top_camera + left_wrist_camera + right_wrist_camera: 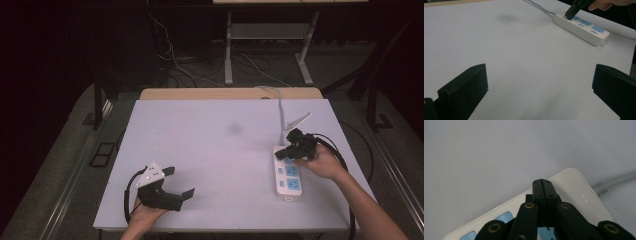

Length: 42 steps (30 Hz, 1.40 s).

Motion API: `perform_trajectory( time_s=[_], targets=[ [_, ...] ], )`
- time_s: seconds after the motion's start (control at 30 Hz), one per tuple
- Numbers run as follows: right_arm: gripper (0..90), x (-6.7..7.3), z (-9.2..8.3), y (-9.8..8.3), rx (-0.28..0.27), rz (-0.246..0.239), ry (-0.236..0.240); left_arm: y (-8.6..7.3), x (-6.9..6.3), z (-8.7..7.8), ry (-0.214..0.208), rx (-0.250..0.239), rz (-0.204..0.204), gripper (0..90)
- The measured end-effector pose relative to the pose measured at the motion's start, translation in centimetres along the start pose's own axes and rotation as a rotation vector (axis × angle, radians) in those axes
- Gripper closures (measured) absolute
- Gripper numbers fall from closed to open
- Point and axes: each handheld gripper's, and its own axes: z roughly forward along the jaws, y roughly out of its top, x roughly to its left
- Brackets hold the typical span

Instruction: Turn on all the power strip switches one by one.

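Pressing on the white power strip (288, 173), the right claw (543, 185) has its jaws together; the left claw (181, 184) rests spread apart on the worktop (210, 150).

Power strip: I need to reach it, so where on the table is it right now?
In the high view the power strip lies near the table's right edge, lengthwise front to back, with the shut right hand-held gripper at its far end.

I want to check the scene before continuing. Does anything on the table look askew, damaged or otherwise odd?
Nothing looks damaged or spilled. The power strip lies flat near the table's right edge, its cable running off the far side. One faint grey smudge marks the table top. The right gripper, shut, rests on the strip's far end.
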Motion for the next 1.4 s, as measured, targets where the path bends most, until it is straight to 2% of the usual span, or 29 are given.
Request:
perform_trajectory(
  time_s=[0.27,0.37,0.63,0.8,0.9,1.07,1.3,1.4],
  targets=[
    [90.0,0.3,-0.2,0.5,0.047,-0.007,-0.023,0.0,0.1,-0.1,0.001,-0.001,-0.001,0.0],
    [90.0,0.3,-0.3,0.5,0.043,0.000,-0.017,0.0,0.1,-0.1,0.001,-0.002,-0.002,0.0],
    [90.0,-0.1,-1.5,0.3,0.000,0.035,-0.029,0.0,0.1,-0.2,0.002,-0.003,-0.005,0.0],
    [87.8,-0.5,-3.1,-0.2,-0.070,0.075,-0.047,0.0,0.0,-0.2,0.000,-0.007,-0.007,0.0],
    [81.3,-0.5,-4.1,-0.5,-0.115,0.108,-0.056,0.0,-0.1,-0.2,0.001,-0.009,-0.007,0.0],
    [62.8,0.0,-5.4,-1.1,-0.196,0.152,-0.062,0.0,-0.1,-0.2,0.000,-0.010,-0.007,0.0],
    [31.0,1.2,-6.3,-2.2,-0.272,0.205,-0.099,0.0,-0.1,-0.3,0.000,-0.013,-0.007,0.0],
    [9.5,1.8,-6.6,-2.8,-0.303,0.235,-0.111,0.0,-0.1,-0.3,0.000,-0.015,-0.007,0.0]
  ],
)
